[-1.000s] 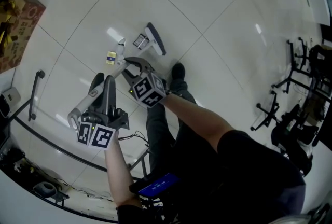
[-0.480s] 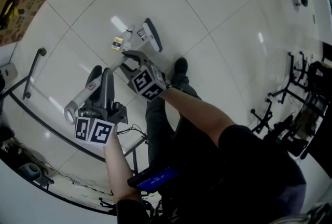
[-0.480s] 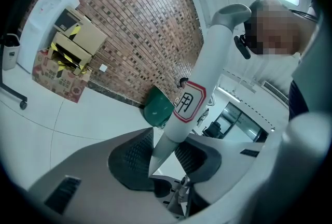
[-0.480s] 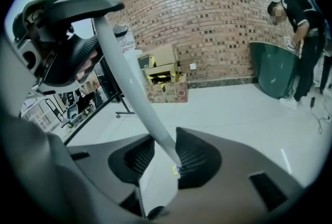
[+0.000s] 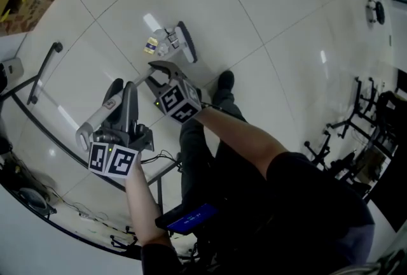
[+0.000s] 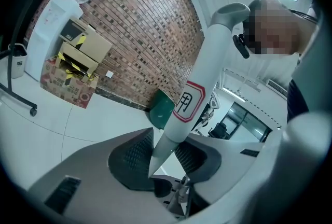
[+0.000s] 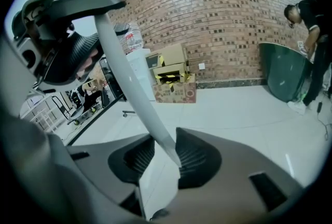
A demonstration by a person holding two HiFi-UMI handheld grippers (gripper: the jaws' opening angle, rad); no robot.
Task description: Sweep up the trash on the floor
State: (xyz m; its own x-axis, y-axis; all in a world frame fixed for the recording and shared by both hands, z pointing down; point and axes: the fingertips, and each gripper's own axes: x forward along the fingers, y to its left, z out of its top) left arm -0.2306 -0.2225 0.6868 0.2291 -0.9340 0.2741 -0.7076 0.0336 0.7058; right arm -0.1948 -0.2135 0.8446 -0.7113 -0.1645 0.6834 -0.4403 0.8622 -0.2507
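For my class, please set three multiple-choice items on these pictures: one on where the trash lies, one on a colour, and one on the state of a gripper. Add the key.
1. In the head view, where does the trash lie?
A. Under the shoe
B. Beside the broom head, at its left in the picture
C. Inside the cardboard box

2. What colour is the shaft of the broom handle?
A. Green
B. White
C. Black

3. How does the left gripper stand?
A. Shut on the broom handle
B. Wide open and empty
C. Shut and empty, pad against pad

Key
1 B: the small pieces lie on the floor next to the head.
2 B: the shaft shows white in both gripper views.
3 A: the left gripper view shows the handle pinched between both pads.
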